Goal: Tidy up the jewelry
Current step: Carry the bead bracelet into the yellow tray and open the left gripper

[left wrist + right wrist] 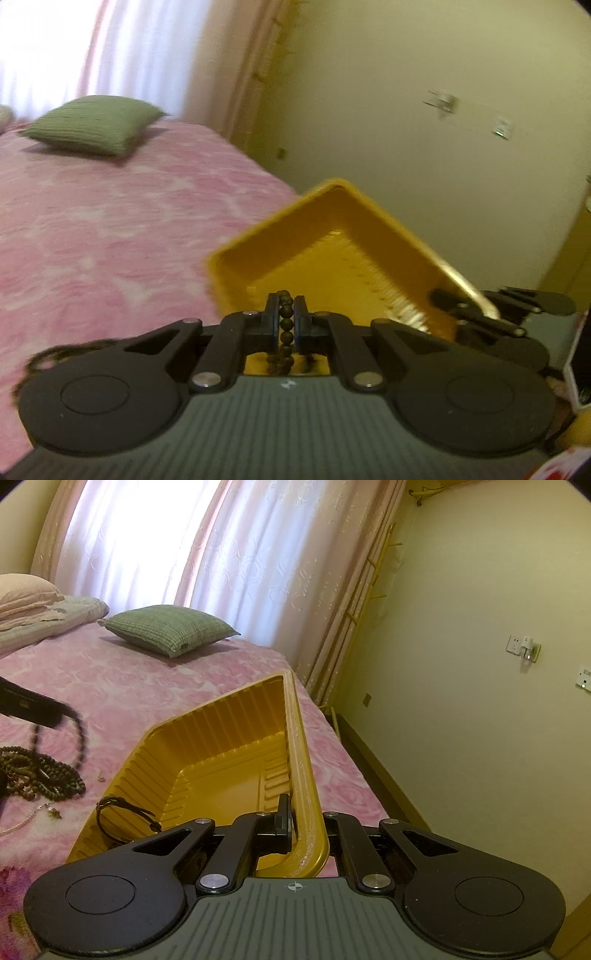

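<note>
L gripper [286, 317] fingers clamped on dark bead strand [286, 326], over yellow tray [280, 229]. R gripper [303, 821] fingers clamped on tray rim; black bracelet [122, 814] inside, left of fingers.

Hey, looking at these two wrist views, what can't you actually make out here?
- Left wrist view: motion blur smears the yellow tray; its contents are unreadable.
- Left wrist view: the bead strand in the left gripper drops behind the gripper body, so its length is hidden.
- Right wrist view: the right gripper covers the tray's near corner.
- Right wrist view: the bead pile is cut off by the left edge.
</note>
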`<state>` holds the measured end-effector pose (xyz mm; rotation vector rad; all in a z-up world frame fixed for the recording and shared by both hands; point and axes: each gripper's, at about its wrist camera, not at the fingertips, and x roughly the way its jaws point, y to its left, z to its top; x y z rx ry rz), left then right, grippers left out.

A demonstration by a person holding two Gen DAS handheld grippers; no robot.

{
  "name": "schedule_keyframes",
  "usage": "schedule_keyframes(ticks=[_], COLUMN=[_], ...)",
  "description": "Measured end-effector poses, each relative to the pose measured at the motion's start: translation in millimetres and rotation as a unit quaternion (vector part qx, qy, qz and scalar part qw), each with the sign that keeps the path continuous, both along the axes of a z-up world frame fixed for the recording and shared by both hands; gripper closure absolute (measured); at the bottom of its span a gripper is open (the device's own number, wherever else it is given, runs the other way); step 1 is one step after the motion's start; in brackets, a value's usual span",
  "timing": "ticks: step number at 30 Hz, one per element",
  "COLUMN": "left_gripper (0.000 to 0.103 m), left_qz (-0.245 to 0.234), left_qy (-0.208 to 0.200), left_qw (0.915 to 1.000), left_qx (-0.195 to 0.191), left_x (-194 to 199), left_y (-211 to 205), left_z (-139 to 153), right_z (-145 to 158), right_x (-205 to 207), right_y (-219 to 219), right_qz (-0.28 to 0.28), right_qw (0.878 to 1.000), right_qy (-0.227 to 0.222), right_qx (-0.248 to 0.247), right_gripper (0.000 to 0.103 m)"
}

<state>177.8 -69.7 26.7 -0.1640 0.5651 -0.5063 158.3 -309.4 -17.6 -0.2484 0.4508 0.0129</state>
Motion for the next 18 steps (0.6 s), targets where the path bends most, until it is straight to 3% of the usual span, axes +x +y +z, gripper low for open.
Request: schedule_keyframes(ticks=[13,14,16,18], left_gripper=[0.096,0.095,0.079,0.078], left_qz=[-0.092,-0.096,-0.099,-0.096], left_qy=[0.007,0.009,0.006,0.004], left_qw=[0.9956,0.9951,0.9947,0.9949], left_qx=[0.014,0.018,0.027,0.032], left_x=[19,20,20,17], left_y=[-67,-70,-72,-69], left_z=[-20,-23,-26,-28], right_z=[-1,-1,-2,-2], right_x=[2,3,3,3], right_y=[-3,-3,-4,-5], right_qz=[-0.004,-0.004,-0.004,-0.004], right_qw=[1.0,1.0,1.0,1.0], right_qy=[0.001,0.001,0.001,0.002], right_qx=[0.009,0.01,0.011,0.011], right_gripper=[0.098,0.098,0.098,0.098])
